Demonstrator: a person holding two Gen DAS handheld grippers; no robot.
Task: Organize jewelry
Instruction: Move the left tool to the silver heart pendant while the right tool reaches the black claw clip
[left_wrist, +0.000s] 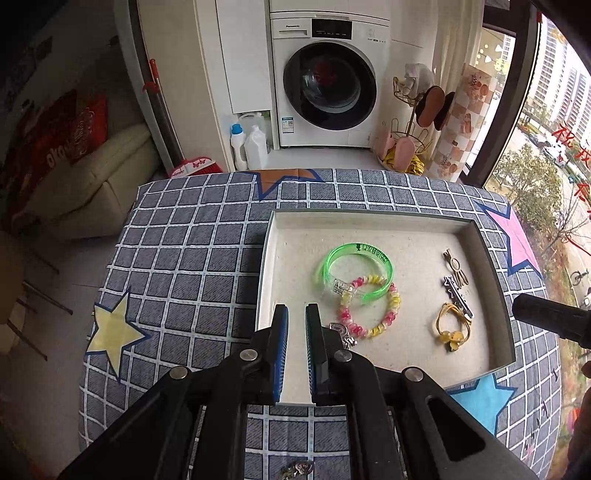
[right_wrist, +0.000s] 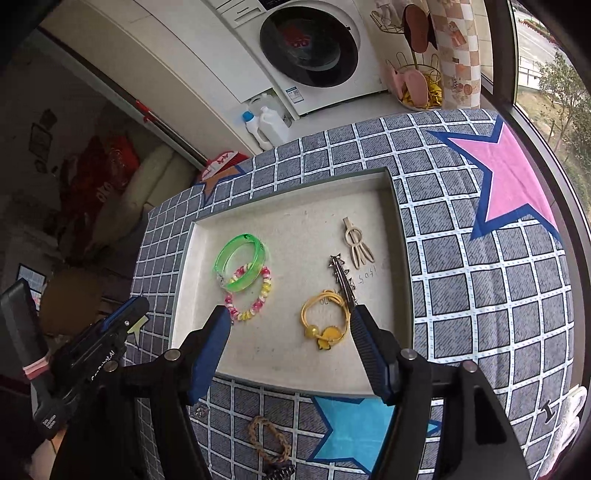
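Note:
A shallow white tray (left_wrist: 369, 214) (right_wrist: 295, 182) lies on the checked cloth. In it are a green bangle (left_wrist: 354, 248) (right_wrist: 240, 242), a pink and yellow beaded bracelet (left_wrist: 391, 317) (right_wrist: 264, 291), a yellow hair tie (left_wrist: 456, 336) (right_wrist: 325, 332), a dark star clip (left_wrist: 456, 293) (right_wrist: 343, 278) and a beige hair clip (left_wrist: 456, 269) (right_wrist: 356, 242). My left gripper (left_wrist: 296, 314) hovers over the tray's near left corner, shut with nothing held; a small silver piece (left_wrist: 341, 332) lies just beside it. My right gripper (right_wrist: 291, 309) is open above the tray, and the hair tie lies below, near its right finger.
On the cloth in front of the tray lie a braided brown bracelet (right_wrist: 267, 439), a small silvery piece (right_wrist: 199, 410) and a dark item (right_wrist: 280, 470). Beyond the table stand a washing machine (left_wrist: 328, 85) and detergent bottles (left_wrist: 255, 147). A window (left_wrist: 546, 147) runs along the right.

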